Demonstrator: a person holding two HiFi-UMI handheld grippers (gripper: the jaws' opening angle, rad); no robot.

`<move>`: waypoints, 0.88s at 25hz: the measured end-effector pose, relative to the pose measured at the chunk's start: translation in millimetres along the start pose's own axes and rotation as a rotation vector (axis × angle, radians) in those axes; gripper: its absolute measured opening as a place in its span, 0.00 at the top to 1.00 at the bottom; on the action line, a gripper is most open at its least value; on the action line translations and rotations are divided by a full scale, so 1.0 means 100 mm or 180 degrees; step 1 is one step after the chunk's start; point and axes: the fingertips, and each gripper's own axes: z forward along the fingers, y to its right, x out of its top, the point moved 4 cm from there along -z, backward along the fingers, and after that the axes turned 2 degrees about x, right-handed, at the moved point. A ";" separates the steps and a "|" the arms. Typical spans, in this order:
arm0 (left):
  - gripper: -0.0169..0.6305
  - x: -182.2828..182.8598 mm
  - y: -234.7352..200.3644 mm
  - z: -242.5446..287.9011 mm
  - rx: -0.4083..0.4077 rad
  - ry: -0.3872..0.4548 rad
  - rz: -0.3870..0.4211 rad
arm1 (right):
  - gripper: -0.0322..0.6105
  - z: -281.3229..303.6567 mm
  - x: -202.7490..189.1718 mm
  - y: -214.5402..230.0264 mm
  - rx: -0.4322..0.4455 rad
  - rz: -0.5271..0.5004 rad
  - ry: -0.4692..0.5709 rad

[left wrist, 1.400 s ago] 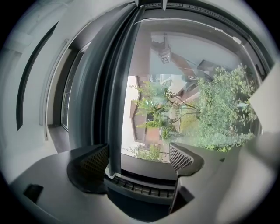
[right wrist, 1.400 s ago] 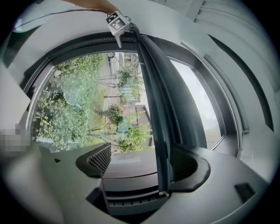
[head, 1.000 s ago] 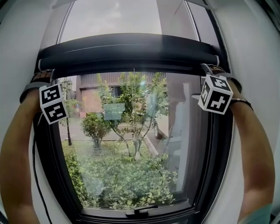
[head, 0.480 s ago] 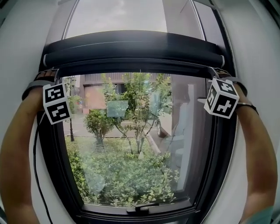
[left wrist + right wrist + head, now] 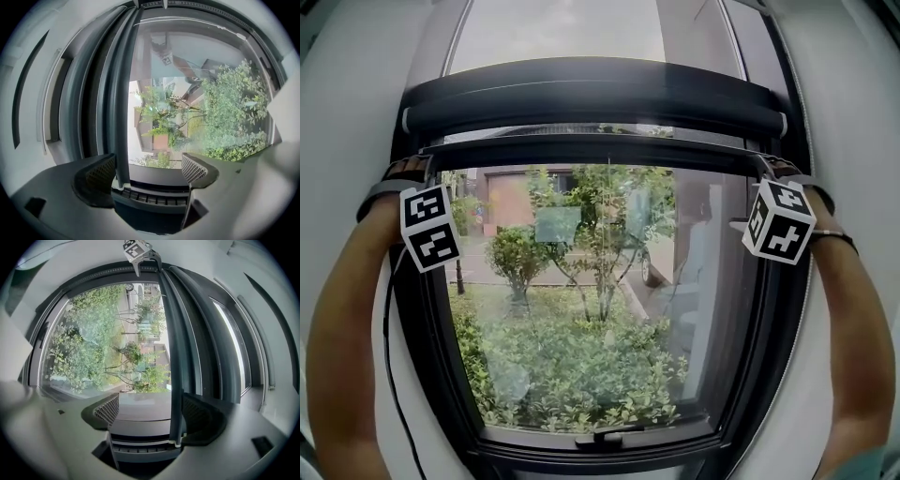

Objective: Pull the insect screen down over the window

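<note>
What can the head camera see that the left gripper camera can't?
Only the head view shows the person's left arm and right arm, plus the window handle at the bottom. Only the left gripper view shows the left tongs close up: jaws apart, the pull bar passing between them and lying against one meshed pad. Both show that pull bar, the glass and the green bushes outside.

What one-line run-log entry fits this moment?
left gripper: open, astride pull bar | right gripper: open, astride pull bar | pull bar: just below housing | window: mostly uncovered
</note>
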 end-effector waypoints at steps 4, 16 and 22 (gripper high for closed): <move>0.31 0.01 0.00 0.01 -0.0016 0.0019 -0.0024 | 0.32 0.00 0.00 -0.01 0.0043 0.0024 -0.0027; 0.31 -0.04 0.00 0.04 0.0056 -0.0189 0.0319 | 0.32 -0.02 0.02 -0.05 0.0116 0.0040 -0.0035; 0.31 -0.06 0.22 -0.04 -0.0084 -0.0144 0.0332 | 0.32 -0.05 0.02 -0.23 0.0208 0.0000 -0.0047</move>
